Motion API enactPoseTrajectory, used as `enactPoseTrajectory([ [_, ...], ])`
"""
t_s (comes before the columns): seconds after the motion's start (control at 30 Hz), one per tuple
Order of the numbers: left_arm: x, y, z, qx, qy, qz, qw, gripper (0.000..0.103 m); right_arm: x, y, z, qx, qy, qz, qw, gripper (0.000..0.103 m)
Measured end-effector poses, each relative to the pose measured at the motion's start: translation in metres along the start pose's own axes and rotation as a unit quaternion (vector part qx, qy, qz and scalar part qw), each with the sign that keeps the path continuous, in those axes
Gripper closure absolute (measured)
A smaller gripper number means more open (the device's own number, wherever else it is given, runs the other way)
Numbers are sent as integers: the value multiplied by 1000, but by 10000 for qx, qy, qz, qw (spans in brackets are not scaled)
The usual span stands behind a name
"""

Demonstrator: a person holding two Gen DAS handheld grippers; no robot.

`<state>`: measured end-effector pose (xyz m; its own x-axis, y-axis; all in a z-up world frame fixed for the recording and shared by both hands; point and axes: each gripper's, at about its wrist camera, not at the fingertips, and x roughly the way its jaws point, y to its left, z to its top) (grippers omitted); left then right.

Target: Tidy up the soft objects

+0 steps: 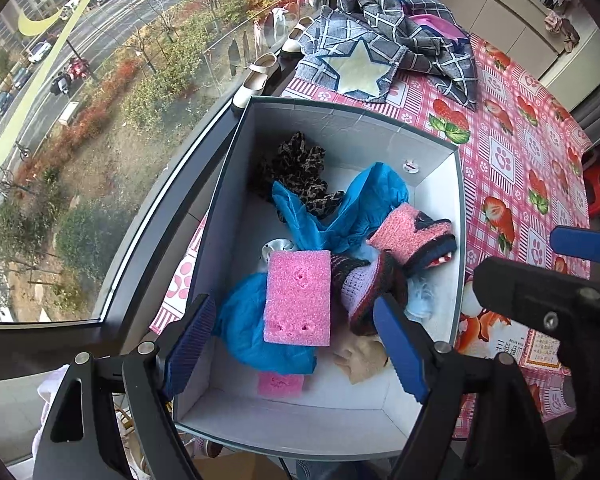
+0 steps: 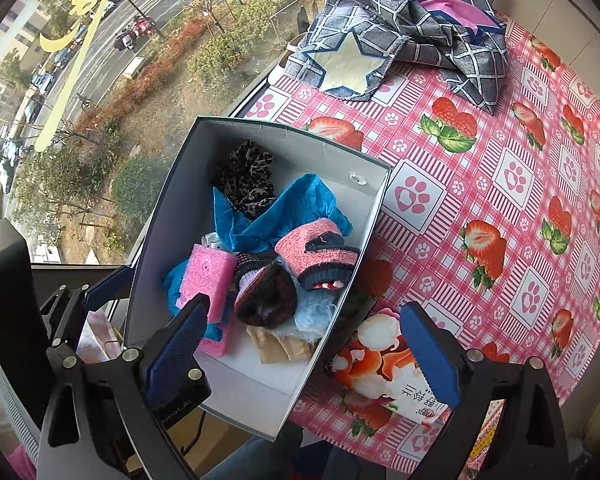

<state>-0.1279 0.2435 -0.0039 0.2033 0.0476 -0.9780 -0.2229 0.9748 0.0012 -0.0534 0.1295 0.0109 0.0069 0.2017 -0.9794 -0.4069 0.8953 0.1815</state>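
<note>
Both claws point steeply down over an open cardboard box (image 1: 428, 184) with a white interior and dark outer walls. The box sits at the table's window-side edge, on a pink checked tablecloth (image 1: 512, 168) printed with strawberries and paw marks.

Left claw (image 1: 296, 344): jaws wide apart, nothing between the pads; it hangs above the box's near half, over a pink sponge block (image 1: 298, 298). Right claw (image 2: 306, 344): jaws spread wide, empty; 1 finger is over the box interior, the other over a printed packet (image 2: 380, 364) lying on the cloth just beside the box's right wall.

Box contents, piled loosely:
- leopard-print scrunchie (image 1: 296, 168), dark brown and tan, ruffled, toward the far corner;
- crumpled blue thin-film covers (image 1: 364, 204), creased and glossy, running through the middle; 1 more wad (image 1: 244, 328) under the sponge;
- pink sponge block, rectangular, coarse texture, several small pits on its face, lying flat on top;
- second pink sponge (image 1: 280, 385), mostly hidden beneath the blue wad;
- pink fuzzy knit piece with dark navy trim (image 1: 412, 236) against the right wall;
- dark striped knit item with a lilac panel (image 1: 364, 284), bunched up;
- pale blue fluffy item (image 2: 316, 308) and a beige cloth (image 1: 360, 360) near the bottom.

On the table's far side, well apart from the box, lies a grey checked fabric (image 1: 400, 36) with a cream star patch.
</note>
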Motion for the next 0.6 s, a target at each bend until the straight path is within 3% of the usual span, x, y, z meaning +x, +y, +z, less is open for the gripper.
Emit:
enactPoseTrajectory([
  [0.6, -9, -5, -14, 134, -13, -50, 9999, 19, -9, 3, -13, 74, -48, -60, 9999, 1],
])
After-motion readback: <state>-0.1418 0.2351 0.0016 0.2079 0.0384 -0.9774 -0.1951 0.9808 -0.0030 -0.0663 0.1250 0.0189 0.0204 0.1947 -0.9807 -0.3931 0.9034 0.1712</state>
